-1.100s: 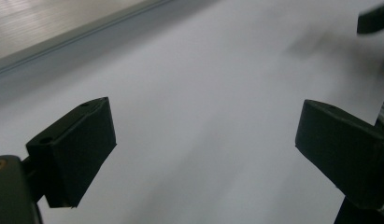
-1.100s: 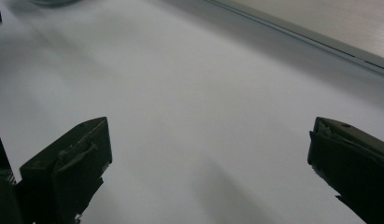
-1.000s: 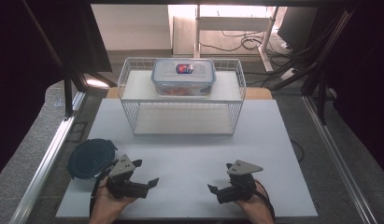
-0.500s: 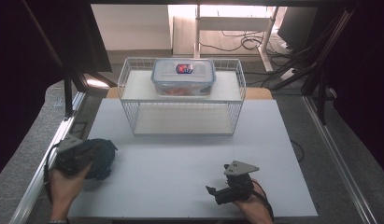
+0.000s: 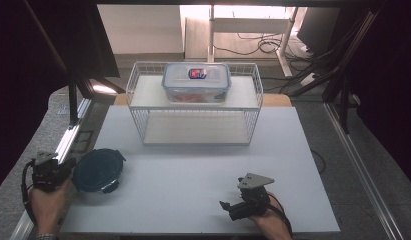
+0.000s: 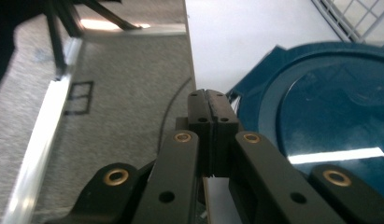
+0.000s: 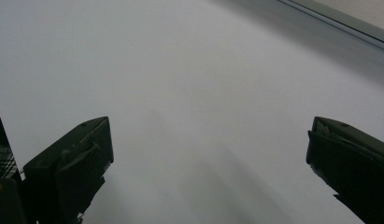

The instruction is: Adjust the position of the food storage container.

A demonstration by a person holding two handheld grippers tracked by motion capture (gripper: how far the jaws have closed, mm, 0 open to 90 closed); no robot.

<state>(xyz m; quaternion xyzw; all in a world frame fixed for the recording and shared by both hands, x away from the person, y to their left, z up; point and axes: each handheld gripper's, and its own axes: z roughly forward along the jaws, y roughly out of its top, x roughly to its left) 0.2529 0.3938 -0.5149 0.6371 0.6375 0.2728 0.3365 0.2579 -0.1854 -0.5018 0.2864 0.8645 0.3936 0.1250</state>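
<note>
With jaws pressed together on nothing, our left gripper [image 5: 68, 167] sits just left of the blue lid [image 5: 99, 170]. We list the right gripper [image 5: 233, 207], jaws apart, well off to the right; the left hand is nearer.

Your left gripper [image 5: 68, 167] sits at the near left, jaws pressed together; your right gripper [image 5: 228, 209] rests near right, jaws wide apart.

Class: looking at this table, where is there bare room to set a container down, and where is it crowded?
Free: the white tabletop between the wire basket, the blue lid and the right gripper. Crowded: the left edge by the lid and left gripper, and the basket's top shelf under the box.
</note>
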